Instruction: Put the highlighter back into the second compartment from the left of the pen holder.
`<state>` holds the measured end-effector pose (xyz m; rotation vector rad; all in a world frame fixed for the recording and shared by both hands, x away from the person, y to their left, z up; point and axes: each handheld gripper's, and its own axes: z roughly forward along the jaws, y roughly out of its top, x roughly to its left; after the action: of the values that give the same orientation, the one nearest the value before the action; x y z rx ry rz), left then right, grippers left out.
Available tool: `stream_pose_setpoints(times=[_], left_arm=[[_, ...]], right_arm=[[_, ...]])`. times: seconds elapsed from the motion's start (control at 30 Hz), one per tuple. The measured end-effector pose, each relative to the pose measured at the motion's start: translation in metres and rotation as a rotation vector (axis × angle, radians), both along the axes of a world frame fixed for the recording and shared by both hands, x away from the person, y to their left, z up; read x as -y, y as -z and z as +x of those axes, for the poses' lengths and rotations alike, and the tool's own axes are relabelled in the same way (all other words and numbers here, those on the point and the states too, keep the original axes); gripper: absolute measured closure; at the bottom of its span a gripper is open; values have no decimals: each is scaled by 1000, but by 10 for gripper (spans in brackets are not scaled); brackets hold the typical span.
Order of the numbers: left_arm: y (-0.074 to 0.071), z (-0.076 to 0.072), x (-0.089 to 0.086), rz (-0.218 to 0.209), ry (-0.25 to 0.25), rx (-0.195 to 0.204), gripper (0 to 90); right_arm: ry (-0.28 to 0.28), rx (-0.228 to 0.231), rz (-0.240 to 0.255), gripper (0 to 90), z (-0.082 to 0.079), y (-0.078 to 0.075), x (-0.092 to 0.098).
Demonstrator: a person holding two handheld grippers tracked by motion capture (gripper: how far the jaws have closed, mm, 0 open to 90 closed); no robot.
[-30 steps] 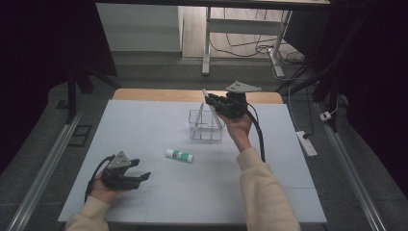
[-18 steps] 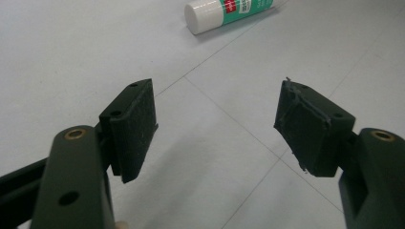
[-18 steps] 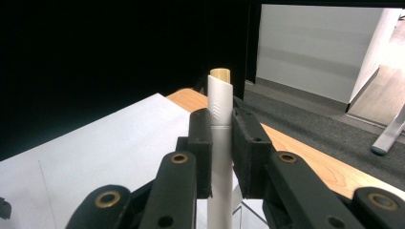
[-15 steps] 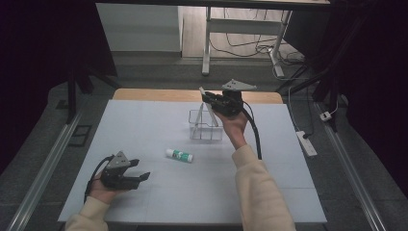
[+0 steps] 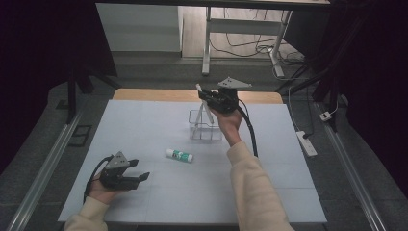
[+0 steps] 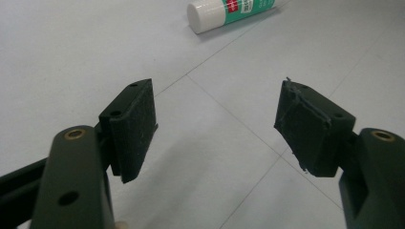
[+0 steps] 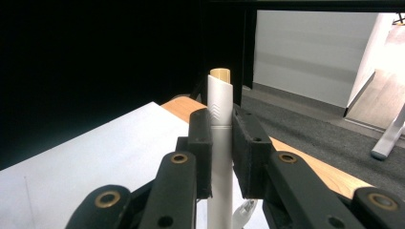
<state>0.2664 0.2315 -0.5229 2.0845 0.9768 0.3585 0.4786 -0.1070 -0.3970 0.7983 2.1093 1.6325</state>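
1. From above, a white table (image 5: 144,125) is seen, and the right gripper (image 5: 210,97) is held over a clear box (image 5: 204,126) that stands near the far middle of the table. A white pen (image 5: 206,107) is clamped between its jaws and slants down into the box; whether its lower end touches the bottom cannot be told. A glue stick (image 5: 179,155) lies flat on the table, nearer to the person than the box and well apart from it. The left gripper (image 5: 139,179) is held low at the near left of the table, with its jaws apart and nothing between them.

2. Along the left gripper's jaws, two black pads (image 6: 135,126) are seen wide apart, and between them is bare table (image 6: 71,57). The glue stick (image 6: 231,13), white cap and green label, lies beyond them at the top edge.

3. Along the right gripper's jaws, the pen (image 7: 220,138) is pressed from both sides by the pads (image 7: 200,143) and stands upright in this view. Its tan tip rises above the pads. The jaws are nearly closed, only the pen keeps them apart. Behind it, the table's (image 7: 119,143) far wooden edge is seen.
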Motion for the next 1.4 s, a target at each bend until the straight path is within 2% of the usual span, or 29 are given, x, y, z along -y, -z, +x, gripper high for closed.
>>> stream_pose_setpoints(times=[0.3,0.47,1.0,1.1,1.17,1.4], left_arm=[[1,0,-2,-3,-3,-3,305],[1,0,-3,-4,-4,-5,305],[2,0,-2,-1,-4,-6,305],[1,0,-2,-3,-3,-5,305],[1,0,-1,-1,-2,-6,305],[2,1,-1,2,-1,-8,305]], right_arm=[[8,15,16,775,10,6,-10],[8,1,19,775,14,13,-13],[21,-10,1,762,15,22,-8],[29,-20,10,634,15,25,-5],[32,-39,6,587,15,26,-3],[29,-50,-21,546,11,28,4]])
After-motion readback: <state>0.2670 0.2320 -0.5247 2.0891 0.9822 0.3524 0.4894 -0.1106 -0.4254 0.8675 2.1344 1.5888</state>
